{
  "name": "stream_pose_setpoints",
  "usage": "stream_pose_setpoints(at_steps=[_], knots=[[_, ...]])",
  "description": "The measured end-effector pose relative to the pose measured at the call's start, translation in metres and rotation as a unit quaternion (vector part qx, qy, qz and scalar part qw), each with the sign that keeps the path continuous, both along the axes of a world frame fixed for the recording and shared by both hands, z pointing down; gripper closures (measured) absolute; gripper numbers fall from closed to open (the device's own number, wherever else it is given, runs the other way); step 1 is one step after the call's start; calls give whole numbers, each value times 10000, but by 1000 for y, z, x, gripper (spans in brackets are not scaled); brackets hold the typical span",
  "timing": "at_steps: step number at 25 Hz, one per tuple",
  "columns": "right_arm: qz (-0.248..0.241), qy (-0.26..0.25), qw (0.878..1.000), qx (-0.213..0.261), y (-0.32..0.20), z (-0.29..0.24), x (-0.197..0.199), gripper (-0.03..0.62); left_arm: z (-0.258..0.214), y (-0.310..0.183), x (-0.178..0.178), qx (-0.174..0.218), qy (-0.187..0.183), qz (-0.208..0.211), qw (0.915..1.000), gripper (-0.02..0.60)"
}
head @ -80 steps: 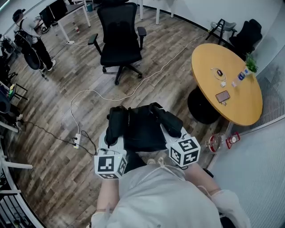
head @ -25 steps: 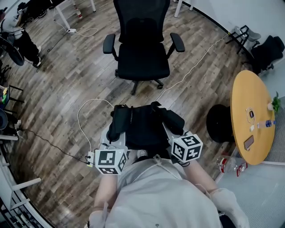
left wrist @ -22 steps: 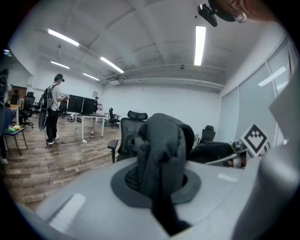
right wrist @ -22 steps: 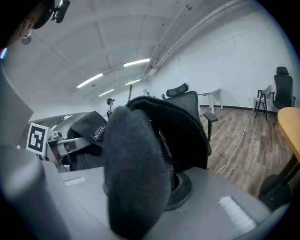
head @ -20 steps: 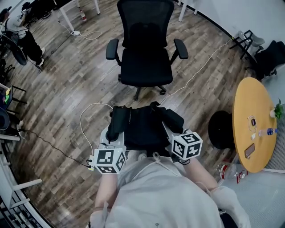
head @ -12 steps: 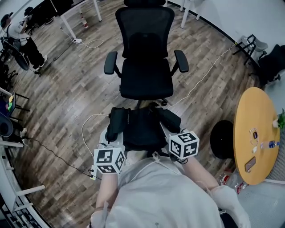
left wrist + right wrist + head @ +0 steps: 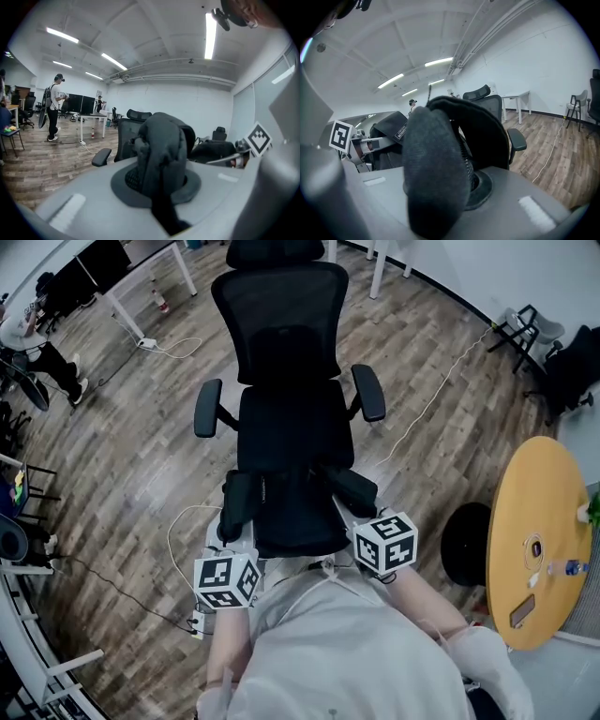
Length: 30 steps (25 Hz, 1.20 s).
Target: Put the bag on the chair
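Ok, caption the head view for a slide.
Left tool and right tool hold black bag in front of office chair.

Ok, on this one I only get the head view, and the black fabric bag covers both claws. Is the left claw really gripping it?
Observer: Yes. The left gripper view shows the left claw shut on a padded black shoulder strap of the black fabric bag.
Operator: And the right one?
Observer: The right gripper view shows the right claw shut on the other padded strap.
Operator: Any chair from down there?
Observer: In the right gripper view, the black mesh office chair stands just beyond that strap, one armrest showing.
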State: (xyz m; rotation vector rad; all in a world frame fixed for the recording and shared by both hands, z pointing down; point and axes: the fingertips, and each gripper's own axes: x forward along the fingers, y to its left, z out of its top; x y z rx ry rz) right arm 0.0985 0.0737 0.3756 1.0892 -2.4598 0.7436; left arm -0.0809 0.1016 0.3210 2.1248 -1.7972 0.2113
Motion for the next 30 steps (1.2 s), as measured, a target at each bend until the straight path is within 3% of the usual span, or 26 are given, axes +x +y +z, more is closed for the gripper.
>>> stream_pose_setpoints(at_steps=[11,30], knots=[[154,74,9992,-349,-93,26,10,565,28,-104,8,-374,70,125,9992,548],[850,362,9939,-607,-338,62,-55,565,81,-372,-58,-780,258,924,9923,548]])
